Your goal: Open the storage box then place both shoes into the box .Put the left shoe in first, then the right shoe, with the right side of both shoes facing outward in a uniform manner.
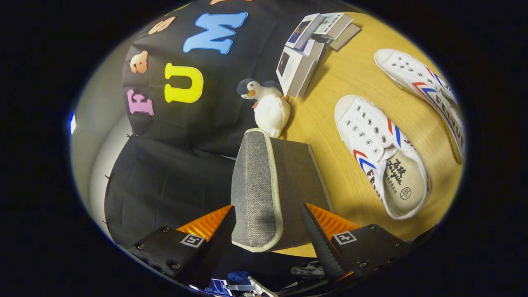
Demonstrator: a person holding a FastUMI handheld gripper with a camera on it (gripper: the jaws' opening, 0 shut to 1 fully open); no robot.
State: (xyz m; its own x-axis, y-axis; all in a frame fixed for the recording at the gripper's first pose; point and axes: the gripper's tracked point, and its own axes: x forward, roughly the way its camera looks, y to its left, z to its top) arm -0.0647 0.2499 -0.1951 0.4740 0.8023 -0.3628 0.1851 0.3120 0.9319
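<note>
Plush penguin (268, 108) on wooden table (350, 78), stack of booklets (307, 51) just beyond it

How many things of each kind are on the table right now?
Shoes: 2, near and far
Storage box: 1, its lid between the open gripper's fingers
Penguin toy: 1
Booklets: about 5 in a loose stack; exact count unclear
Total: about 9
</note>
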